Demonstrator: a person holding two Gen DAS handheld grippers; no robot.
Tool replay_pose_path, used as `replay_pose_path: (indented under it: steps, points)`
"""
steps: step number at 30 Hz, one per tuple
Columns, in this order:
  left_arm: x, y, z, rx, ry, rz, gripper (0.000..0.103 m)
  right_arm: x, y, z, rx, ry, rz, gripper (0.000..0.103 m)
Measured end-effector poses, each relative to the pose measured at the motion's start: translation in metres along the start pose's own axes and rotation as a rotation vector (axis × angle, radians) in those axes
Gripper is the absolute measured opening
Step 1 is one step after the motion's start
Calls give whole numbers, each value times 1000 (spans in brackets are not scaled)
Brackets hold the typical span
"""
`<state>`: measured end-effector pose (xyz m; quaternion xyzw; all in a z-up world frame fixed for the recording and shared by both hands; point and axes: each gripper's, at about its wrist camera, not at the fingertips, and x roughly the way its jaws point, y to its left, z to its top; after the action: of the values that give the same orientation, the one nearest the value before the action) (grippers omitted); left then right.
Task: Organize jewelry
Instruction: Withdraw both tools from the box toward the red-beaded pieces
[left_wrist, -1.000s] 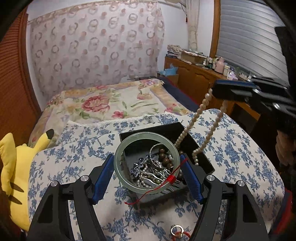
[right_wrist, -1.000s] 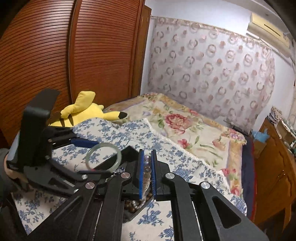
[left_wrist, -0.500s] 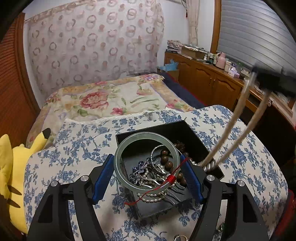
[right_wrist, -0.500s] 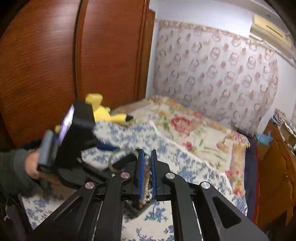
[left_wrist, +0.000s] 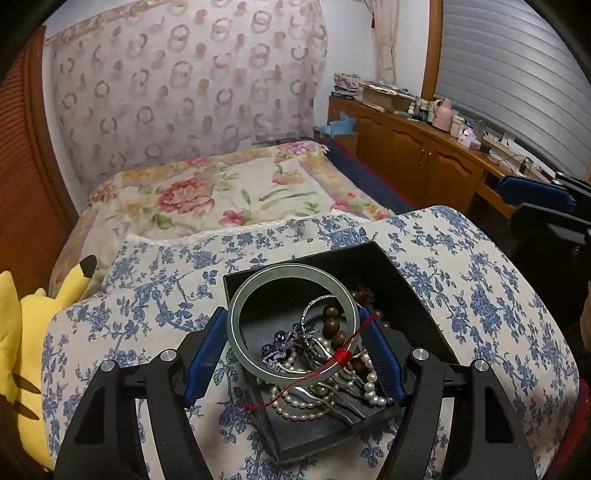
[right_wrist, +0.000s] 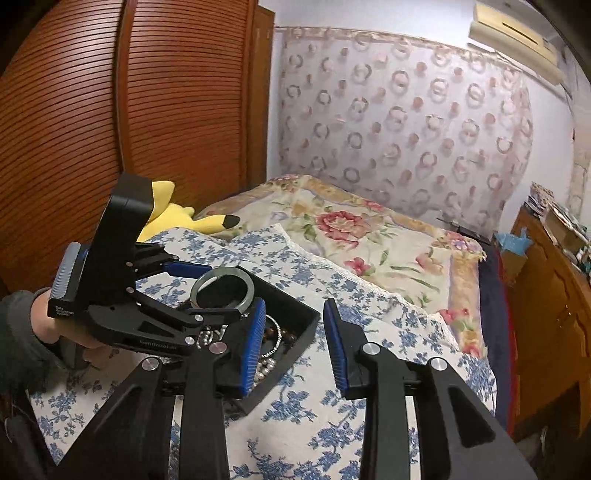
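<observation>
Two hand-held grippers work over a black jewelry box (left_wrist: 402, 291) that rests on a blue-floral quilt (left_wrist: 155, 295) spread across the bed. Left hand-held gripper (left_wrist: 293, 341): its blue pads press on opposite sides of a pale green jade bangle (left_wrist: 236, 314), which is held roughly level above the open box; a red cord (left_wrist: 341, 354) is knotted around the bangle's near rim, with a loose end trailing down toward the box's near left corner. Seen through and around the bangle, the box holds a tangle of white pearl strands (left_wrist: 295, 406), dark brown wooden beads (left_wrist: 330, 325) and silvery metal pieces. Right hand-held gripper (right_wrist: 295, 347): jaws spread wide with nothing between them, positioned just beside the box's right edge, its left pad in front of the box's near wall in the right wrist view. That view also shows the left hand-held gripper gripping the bangle (right_wrist: 223, 273) over the box's far end. A yellow plush toy (left_wrist: 22, 332) lies at the quilt's left edge, and a wooden cabinet (left_wrist: 417, 151) stands along the right wall.
</observation>
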<state>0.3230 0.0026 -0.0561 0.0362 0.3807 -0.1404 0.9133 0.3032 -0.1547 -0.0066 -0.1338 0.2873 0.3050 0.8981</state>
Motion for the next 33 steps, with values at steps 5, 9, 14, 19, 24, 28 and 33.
replay_pose_path:
  steps: [5, 9, 14, 19, 24, 28, 33]
  points:
    - [7, -4, 1, 19, 6, 23, 69, -4, -7, -11, 23, 8, -6, 35]
    - [4, -4, 2, 21, 2, 21, 69, -7, -6, -21, 35, 19, -9, 35]
    - [-14, -4, -4, 7, -24, 23, 71, -15, 0, -41, 61, 30, 11, 35]
    - [-43, -2, -24, -11, -56, 13, 79, -14, 16, -69, 79, 76, 53, 35]
    - [-65, -2, -51, -30, -60, -1, 85, -5, 36, -95, 80, 138, 92, 35]
    - [-74, -2, -74, -45, -47, -3, 85, 2, 54, -112, 58, 182, 135, 35]
    - [-79, -4, -99, -47, -15, -3, 85, 9, 67, -123, 6, 237, 150, 35]
